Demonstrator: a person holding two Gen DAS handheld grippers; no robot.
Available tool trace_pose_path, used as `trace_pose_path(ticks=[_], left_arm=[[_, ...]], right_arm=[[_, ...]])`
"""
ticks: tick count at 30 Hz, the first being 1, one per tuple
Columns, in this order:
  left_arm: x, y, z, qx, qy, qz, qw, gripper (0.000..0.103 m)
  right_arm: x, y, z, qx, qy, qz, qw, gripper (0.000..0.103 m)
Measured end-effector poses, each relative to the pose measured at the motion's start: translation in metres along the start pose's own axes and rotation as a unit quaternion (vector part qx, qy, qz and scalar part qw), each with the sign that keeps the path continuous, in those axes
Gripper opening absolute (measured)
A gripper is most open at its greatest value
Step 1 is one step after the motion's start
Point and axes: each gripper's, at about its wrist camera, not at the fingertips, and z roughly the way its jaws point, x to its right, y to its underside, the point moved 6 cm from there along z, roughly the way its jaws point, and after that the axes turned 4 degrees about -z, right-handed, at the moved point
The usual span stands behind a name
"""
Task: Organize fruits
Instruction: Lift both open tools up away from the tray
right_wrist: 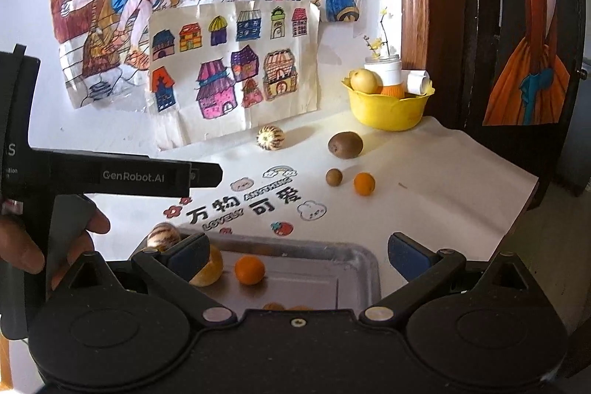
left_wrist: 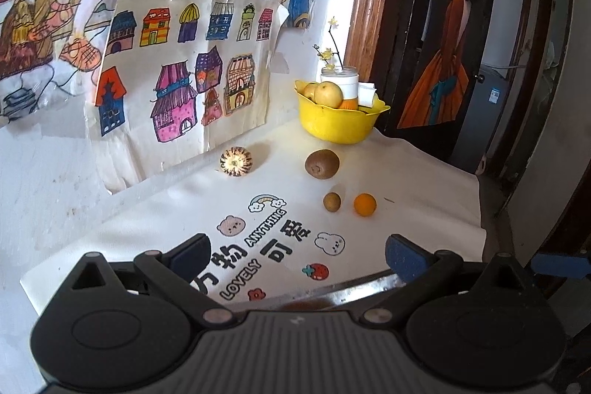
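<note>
On the white cloth lie a striped melon [left_wrist: 236,161] [right_wrist: 270,137], a large kiwi [left_wrist: 321,164] [right_wrist: 345,144], a small brown fruit [left_wrist: 331,201] [right_wrist: 334,177] and a small orange [left_wrist: 365,204] [right_wrist: 364,183]. A yellow bowl [left_wrist: 338,122] [right_wrist: 388,111] at the back holds pears and an orange. A metal tray [right_wrist: 354,259] near me holds an orange [right_wrist: 250,269], a yellowish fruit [right_wrist: 210,270] and a striped melon [right_wrist: 163,236]. My left gripper [left_wrist: 299,255] is open and empty above the cloth's print. My right gripper [right_wrist: 297,255] is open and empty over the tray.
Children's drawings [left_wrist: 184,72] hang on the wall behind the fruit. A white jar with a flower sprig [left_wrist: 341,80] stands behind the bowl. A wooden door frame [left_wrist: 369,6] and dark door are at right. The cloth's edge [left_wrist: 480,209] drops off at right.
</note>
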Motion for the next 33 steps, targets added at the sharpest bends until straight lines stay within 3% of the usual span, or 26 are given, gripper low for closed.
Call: trace_pose_path(ticks=[23,33], left_arm=[[0.022,-0.026,0.072,-0.028,0.004,0.023,0.9993,0.102],[0.03,-0.036,0.13,-0.063,0.003,0.028,0.9976,0.102]], right_arm=[[0.046,-0.029,0.052,-0.007,0.008,0.004,1.0,0.102],[0.066,-0.032,0.087,-0.023,0.007,0.012,1.0,0.102]])
